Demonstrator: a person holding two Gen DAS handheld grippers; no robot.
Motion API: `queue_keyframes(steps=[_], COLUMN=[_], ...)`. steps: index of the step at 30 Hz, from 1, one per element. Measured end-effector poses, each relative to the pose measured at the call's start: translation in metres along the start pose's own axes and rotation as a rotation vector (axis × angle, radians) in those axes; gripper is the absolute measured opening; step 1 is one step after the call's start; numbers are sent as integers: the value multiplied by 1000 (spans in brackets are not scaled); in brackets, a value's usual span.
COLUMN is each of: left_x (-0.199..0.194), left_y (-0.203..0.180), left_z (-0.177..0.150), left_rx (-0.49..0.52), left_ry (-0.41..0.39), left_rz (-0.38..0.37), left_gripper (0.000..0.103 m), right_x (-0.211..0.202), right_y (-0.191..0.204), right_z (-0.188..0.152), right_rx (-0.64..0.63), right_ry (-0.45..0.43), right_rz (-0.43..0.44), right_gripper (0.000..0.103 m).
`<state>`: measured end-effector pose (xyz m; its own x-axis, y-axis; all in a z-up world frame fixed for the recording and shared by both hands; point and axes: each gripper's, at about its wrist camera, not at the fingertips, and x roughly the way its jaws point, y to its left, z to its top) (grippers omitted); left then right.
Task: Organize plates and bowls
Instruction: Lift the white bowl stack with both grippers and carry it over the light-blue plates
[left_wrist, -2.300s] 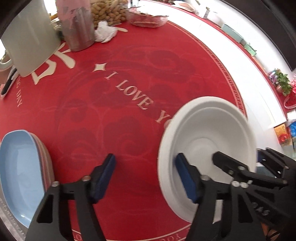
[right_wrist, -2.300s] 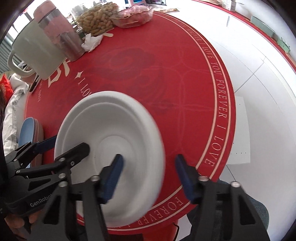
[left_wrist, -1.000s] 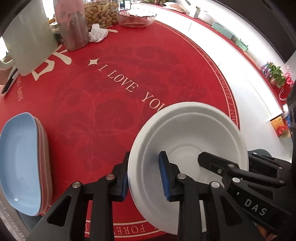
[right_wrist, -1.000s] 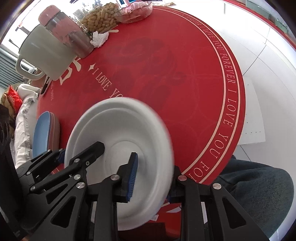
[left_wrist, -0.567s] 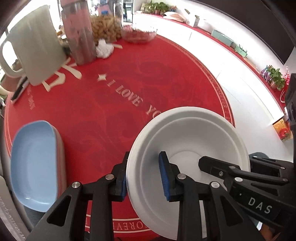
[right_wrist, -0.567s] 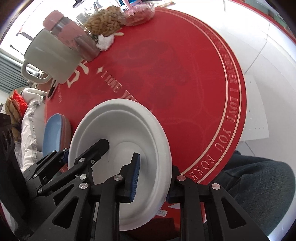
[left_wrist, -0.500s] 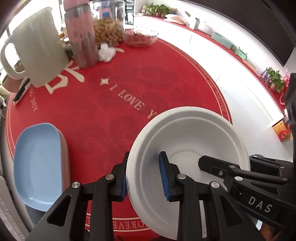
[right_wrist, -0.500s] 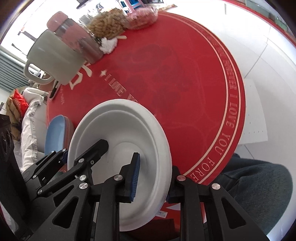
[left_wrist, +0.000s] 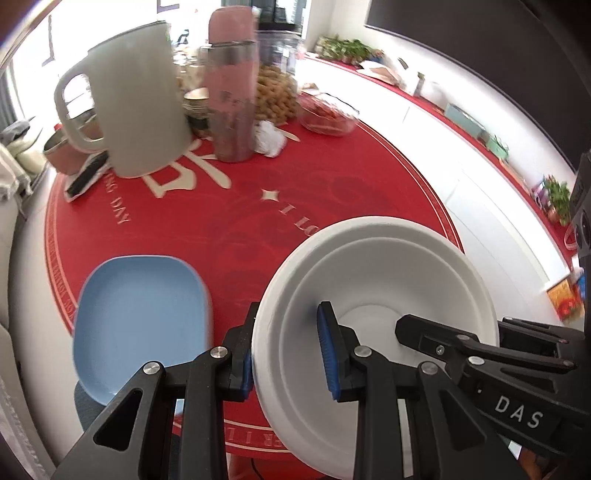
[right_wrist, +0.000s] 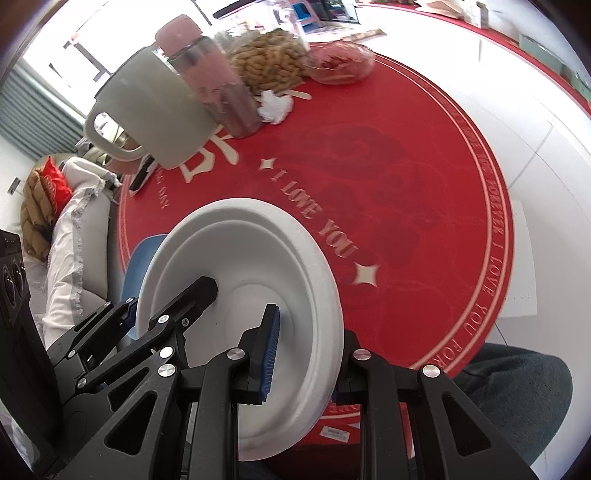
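— Where's the plate?

— The white plate (left_wrist: 373, 295) is in both my grippers, tilted, over the near edge of the red tabletop (left_wrist: 314, 192). My left gripper (left_wrist: 288, 350) is clamped narrow on its left rim; my right gripper (right_wrist: 303, 343) pinches the right rim the same way.

— And where does it go?

— Probably onto the blue plate (left_wrist: 140, 314), which lies flat to the left, at the near-left edge of the tabletop. My left hand is nearer to it. Both grippers point steeply down, so I'd carry the plate left and level it out.
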<state>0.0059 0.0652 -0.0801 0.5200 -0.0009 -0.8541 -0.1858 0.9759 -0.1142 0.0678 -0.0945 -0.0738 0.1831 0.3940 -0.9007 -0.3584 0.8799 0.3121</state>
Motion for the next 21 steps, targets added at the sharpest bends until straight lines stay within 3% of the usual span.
queue_keyframes(steps=[11,21], left_x=[-25,-27], left_y=[77,146], left_z=[-4,-19], left_rx=[-137,-254], left_ry=[-77,-70], left_rz=[81,151], left_gripper=[32,32], right_x=[18,56], right_y=[82,146], right_z=[14,12], right_rx=[-155,-259], right_ry=[26,76], right_rz=[32,60], right_gripper=[25,25])
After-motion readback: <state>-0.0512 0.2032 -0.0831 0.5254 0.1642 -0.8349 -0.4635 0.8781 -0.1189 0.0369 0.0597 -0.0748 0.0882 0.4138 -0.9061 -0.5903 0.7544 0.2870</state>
